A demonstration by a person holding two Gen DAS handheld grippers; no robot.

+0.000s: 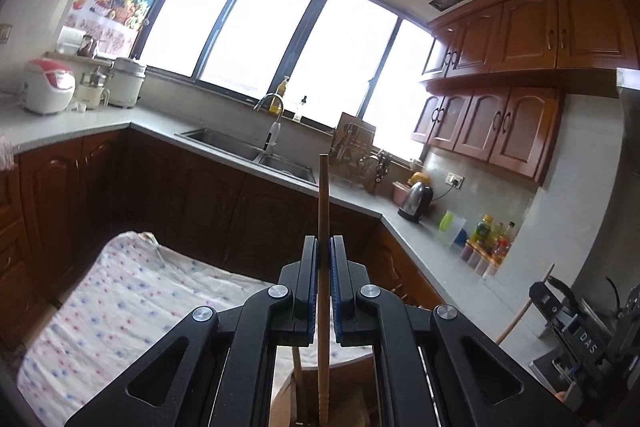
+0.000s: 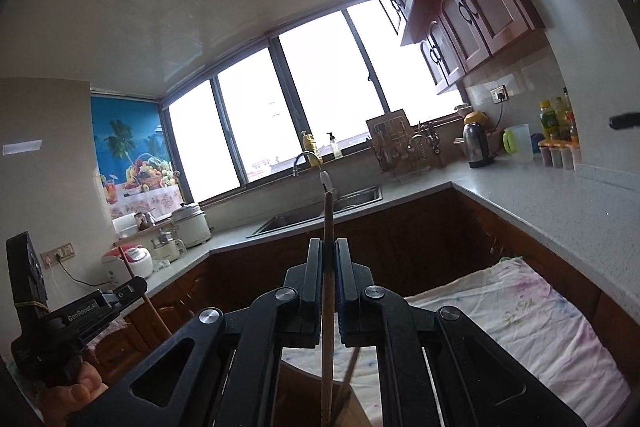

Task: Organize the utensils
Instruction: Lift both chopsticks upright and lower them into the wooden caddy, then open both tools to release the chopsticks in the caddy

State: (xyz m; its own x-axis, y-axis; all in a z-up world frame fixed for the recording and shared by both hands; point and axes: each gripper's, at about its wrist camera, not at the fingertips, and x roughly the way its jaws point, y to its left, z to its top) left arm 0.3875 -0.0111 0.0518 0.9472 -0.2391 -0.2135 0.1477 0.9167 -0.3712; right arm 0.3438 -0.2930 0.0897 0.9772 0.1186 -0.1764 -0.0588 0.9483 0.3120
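Note:
My left gripper (image 1: 323,247) is shut on a light wooden chopstick (image 1: 323,211) that stands upright between the blue pads; its lower end reaches down into a wooden holder (image 1: 352,395) below the gripper. My right gripper (image 2: 329,247) is shut on another wooden chopstick (image 2: 328,219), also upright, its lower end over the same kind of wooden holder (image 2: 304,395). Each gripper shows in the other's view: the right one at the far right of the left wrist view (image 1: 576,331), the left one at the lower left of the right wrist view (image 2: 80,311), each with its stick.
A table with a dotted white cloth (image 1: 120,307) lies below; it also shows in the right wrist view (image 2: 520,323). Grey counters run around the room with a sink (image 1: 248,147), kettle (image 1: 416,201), rice cooker (image 1: 48,87), dish rack (image 2: 400,147) and bottles (image 2: 556,123).

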